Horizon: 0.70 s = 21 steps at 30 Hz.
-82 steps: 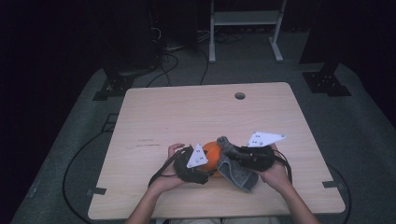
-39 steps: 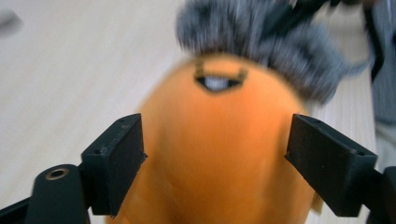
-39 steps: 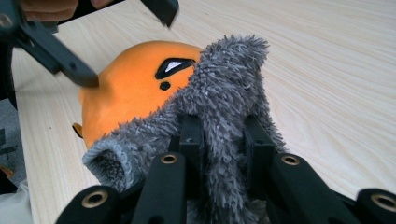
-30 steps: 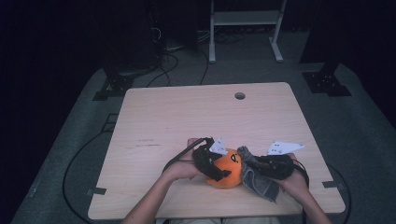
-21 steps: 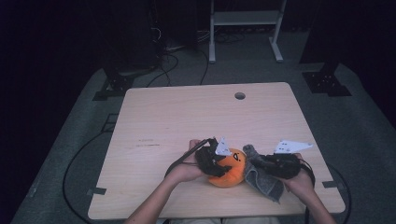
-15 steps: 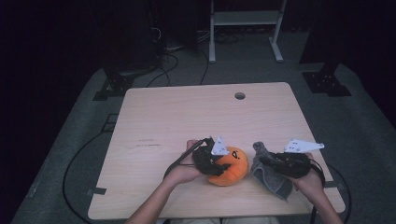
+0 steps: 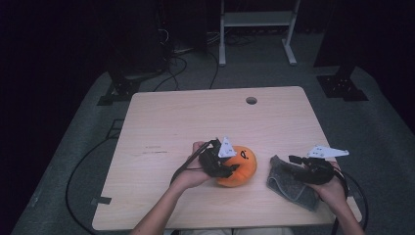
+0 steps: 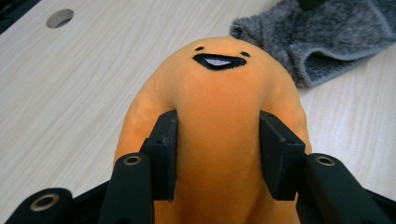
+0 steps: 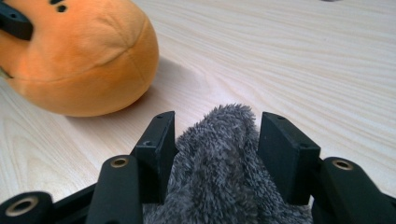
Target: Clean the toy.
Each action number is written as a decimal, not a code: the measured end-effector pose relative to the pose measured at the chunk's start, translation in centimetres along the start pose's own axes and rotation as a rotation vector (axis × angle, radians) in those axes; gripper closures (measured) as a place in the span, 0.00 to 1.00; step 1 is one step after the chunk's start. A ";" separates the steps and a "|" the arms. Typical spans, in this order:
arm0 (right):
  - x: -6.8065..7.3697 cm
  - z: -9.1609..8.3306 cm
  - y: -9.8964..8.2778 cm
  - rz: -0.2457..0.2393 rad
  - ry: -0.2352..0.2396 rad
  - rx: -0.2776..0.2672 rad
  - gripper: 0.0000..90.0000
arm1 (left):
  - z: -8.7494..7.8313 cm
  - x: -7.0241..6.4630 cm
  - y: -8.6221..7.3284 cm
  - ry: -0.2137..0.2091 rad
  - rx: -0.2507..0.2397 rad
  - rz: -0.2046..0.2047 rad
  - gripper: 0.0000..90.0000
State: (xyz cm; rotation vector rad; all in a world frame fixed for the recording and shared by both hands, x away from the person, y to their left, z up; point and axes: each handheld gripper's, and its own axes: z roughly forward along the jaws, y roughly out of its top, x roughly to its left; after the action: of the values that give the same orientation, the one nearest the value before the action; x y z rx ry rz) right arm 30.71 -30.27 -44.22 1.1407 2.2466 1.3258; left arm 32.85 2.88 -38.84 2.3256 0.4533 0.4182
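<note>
One desk point(image 7: 195, 122) of pale wood grain, with a round hole point(image 7: 251, 100) near its far edge — most of its top lies bare. On its near half sit one round orange plush toy point(image 7: 240, 169) with a stitched smiling face, and one shaggy grey cloth point(image 7: 288, 185) just beside it, near the right edge. The left hand-held gripper point(image 8: 217, 154) is clamped on the toy, denting it. The right hand-held gripper point(image 9: 215, 140) has just been opening — the cloth lies between its jaws, unpressed.
</note>
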 end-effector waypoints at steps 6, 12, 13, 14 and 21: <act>0.0 0.0 0.2 0.002 0.006 -0.013 0.49 | 0.1 2.0 0.9 0.052 -0.012 -0.036 0.59; 0.2 0.2 0.5 -0.003 0.014 -0.015 0.49 | 1.1 3.8 1.5 0.129 0.013 -0.050 0.58; 0.2 0.2 0.6 -0.007 0.015 -0.016 0.49 | 1.4 4.1 1.6 0.125 0.015 -0.058 0.58; 0.3 0.2 0.6 -0.009 0.016 -0.018 0.49 | 1.6 4.3 1.6 0.121 0.022 -0.062 0.57; 0.3 0.3 0.7 -0.010 0.023 -0.023 0.48 | 3.0 4.5 1.1 0.083 0.044 -0.071 0.52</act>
State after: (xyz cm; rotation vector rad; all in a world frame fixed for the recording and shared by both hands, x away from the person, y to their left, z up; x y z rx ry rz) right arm 31.01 -29.65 -43.75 1.1102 2.2441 1.3642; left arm 38.32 2.28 -39.39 2.3331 0.5890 0.4762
